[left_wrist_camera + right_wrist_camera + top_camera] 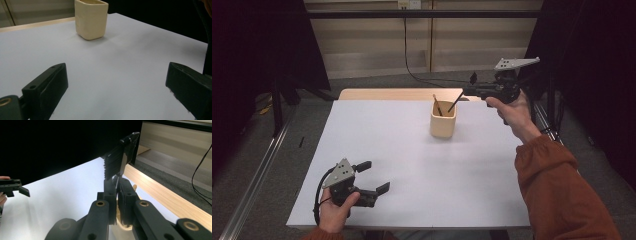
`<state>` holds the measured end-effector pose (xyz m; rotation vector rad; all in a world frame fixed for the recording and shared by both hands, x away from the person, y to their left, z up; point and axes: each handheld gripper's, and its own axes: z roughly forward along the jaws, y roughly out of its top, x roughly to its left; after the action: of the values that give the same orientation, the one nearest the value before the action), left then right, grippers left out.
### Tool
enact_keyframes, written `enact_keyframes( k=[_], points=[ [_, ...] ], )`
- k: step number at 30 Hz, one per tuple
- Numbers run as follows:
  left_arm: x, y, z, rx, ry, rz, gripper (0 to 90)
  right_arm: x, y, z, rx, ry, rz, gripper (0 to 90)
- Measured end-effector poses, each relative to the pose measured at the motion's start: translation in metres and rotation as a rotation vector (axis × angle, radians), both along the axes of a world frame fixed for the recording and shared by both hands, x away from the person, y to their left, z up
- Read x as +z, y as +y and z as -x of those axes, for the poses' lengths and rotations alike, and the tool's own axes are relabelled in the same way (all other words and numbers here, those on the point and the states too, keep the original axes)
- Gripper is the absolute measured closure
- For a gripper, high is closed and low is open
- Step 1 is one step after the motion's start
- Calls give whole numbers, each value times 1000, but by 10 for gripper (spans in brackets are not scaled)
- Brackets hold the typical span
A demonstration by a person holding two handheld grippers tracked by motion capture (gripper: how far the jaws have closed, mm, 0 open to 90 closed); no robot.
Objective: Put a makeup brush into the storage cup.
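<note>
Step in hand looks like loading tools into the cream cup, which stands on the counter near the far edge, right of its middle. The right gripper is above and just right of the cup, fingers clamped on a black brush. In the right gripper view the bristle head sticks up past the fingertips; in the high view its thin handle angles down into the cup mouth.

Cup contents: 1 wooden stick leaning against the left wall, plus the brush handle tip; whether that tip touches bottom can't be told.

Left gripper sits idle near the front-left corner, fingers wide, nothing between them.

Next move, likely: lower the handle further, then release so the brush leans on the rim without tipping the cup.
</note>
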<state>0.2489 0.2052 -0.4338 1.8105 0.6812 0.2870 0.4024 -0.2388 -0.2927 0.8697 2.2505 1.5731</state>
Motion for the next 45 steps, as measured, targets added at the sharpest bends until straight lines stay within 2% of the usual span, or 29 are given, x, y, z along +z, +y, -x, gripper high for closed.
enact_keyframes(
  k=[5,8,11,14,23,29,45],
  points=[
    [0,-2,-1,-5,-1,1,40,-8,7,-11,-5,22,32,856],
    [0,-2,-2,-7,0,6,41,-12,10,-17,-14,28,33,856],
    [0,-1,-2,-7,-1,3,41,-12,12,-23,-25,35,59,856],
    [0,-1,-2,-7,-1,0,41,-11,12,-28,-31,46,64,856],
    [0,-1,-2,-11,0,3,40,-21,21,-40,-35,89,130,855],
    [0,-1,-2,-21,5,2,41,-29,26,-45,-30,113,157,855],
    [0,0,-2,-12,2,3,40,-46,28,-51,-35,150,154,855]
  ],
)
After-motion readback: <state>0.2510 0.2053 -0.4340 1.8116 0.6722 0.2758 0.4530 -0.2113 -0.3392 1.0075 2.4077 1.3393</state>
